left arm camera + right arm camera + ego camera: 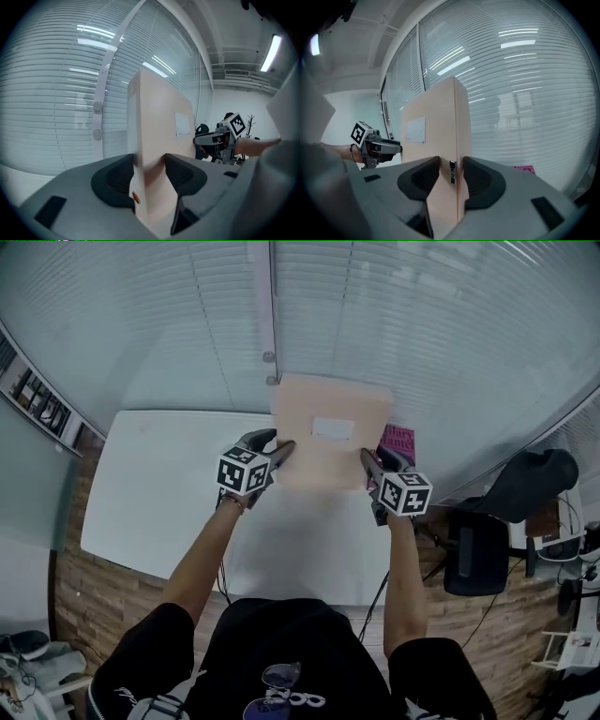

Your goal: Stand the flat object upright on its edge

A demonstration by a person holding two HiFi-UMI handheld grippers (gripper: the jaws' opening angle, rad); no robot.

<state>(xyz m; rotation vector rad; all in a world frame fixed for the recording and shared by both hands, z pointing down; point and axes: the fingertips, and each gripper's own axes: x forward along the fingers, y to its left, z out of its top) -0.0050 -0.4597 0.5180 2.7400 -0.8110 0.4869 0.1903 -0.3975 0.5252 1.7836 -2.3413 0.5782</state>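
Observation:
A flat pale peach box point(323, 427) with a white label stands tilted upright over the far part of the white table point(150, 493), in front of the window blinds. My left gripper point(283, 454) is shut on its left edge; the left gripper view shows the box point(161, 140) clamped between both pads. My right gripper point(367, 460) is shut on its right edge, where the box point(440, 140) sits pinched between the pads. Each gripper view also shows the other gripper across the box. I cannot tell whether the box's bottom edge touches the table.
A pink-covered book point(399, 440) lies on the table just right of the box. Glass with blinds point(375, 324) runs close behind. A black office chair point(511, 521) stands off the table's right side, and shelving point(33, 395) is at far left.

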